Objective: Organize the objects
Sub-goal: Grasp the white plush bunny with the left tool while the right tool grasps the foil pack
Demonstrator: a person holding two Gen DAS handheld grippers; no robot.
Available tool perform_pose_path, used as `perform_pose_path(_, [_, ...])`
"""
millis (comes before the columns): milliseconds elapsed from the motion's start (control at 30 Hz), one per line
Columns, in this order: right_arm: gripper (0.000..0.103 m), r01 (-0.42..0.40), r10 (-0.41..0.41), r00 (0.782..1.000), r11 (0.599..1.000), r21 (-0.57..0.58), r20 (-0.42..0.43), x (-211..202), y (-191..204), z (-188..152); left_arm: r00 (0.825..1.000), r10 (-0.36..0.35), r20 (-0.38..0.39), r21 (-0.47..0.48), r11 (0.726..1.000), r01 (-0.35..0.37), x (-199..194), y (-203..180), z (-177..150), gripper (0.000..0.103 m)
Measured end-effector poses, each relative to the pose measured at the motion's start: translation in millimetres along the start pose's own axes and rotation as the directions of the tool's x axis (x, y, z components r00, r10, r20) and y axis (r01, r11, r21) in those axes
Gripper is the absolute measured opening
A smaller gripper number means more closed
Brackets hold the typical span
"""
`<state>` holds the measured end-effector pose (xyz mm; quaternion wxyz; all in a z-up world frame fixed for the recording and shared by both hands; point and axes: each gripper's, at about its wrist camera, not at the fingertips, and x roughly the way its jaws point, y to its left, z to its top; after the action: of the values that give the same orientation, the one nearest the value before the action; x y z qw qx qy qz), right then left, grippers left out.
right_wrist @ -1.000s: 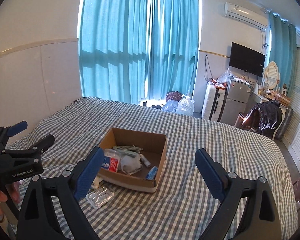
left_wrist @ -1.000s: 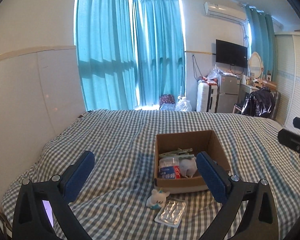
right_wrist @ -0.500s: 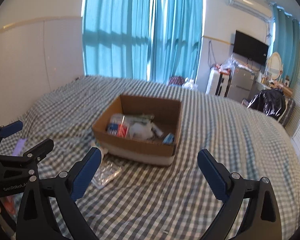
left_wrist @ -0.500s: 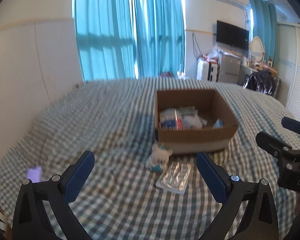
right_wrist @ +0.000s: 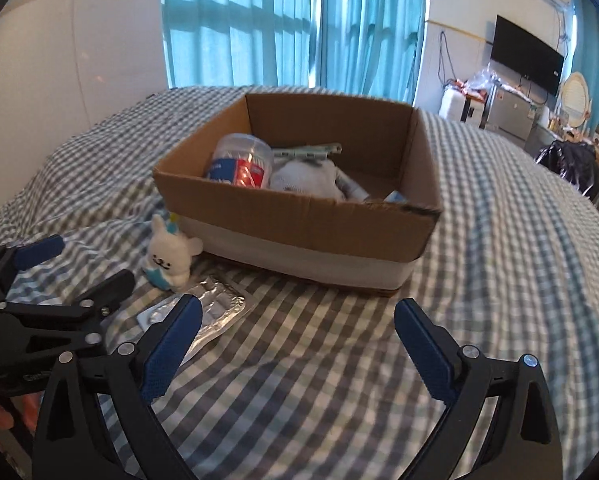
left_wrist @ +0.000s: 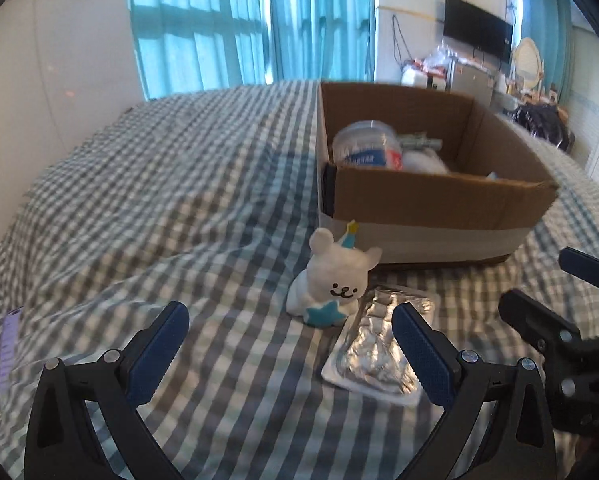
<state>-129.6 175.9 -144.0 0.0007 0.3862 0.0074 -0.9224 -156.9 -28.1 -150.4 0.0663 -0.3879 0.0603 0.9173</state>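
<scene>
A brown cardboard box (left_wrist: 431,204) (right_wrist: 299,224) stands on the checked bed, holding a clear tub with a blue-and-red label (left_wrist: 365,148) (right_wrist: 241,164), a white bundle (right_wrist: 305,176) and other small items. In front of its near left corner sits a small white plush bear (left_wrist: 333,280) (right_wrist: 171,256). A foil blister pack (left_wrist: 379,344) (right_wrist: 207,312) lies beside the bear. My left gripper (left_wrist: 289,344) is open, low over the bed just short of the bear and pack. My right gripper (right_wrist: 297,340) is open and empty, facing the box front.
The bed (left_wrist: 159,208) with its grey-and-white checked cover fills both views. A purple slip (left_wrist: 9,340) lies at its left edge. Teal curtains (right_wrist: 299,20), a TV (right_wrist: 525,60), a small fridge and cluttered furniture stand beyond the bed on the right.
Both grippers have dropped lower and moved forward toward the box, bear and blister pack, which now look much larger. Both stay open and empty.
</scene>
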Motion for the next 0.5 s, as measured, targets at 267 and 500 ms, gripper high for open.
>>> perform_pose_path(267, [0.097,-0.006,0.01,0.998,0.998,0.065,-0.068,34.4,-20.1,-13.8,0.995,-0.067,-0.075,-0.005,0.998,0.067,54.9,-13.7,10.3,0.053])
perform_pose_path(500, [0.097,0.013,-0.008,0.997,0.998,0.06,-0.072,26.2,-20.5,-19.9,0.996,-0.08,-0.044,-0.022,0.997,0.08,26.9,-6.0,5.5,0.05])
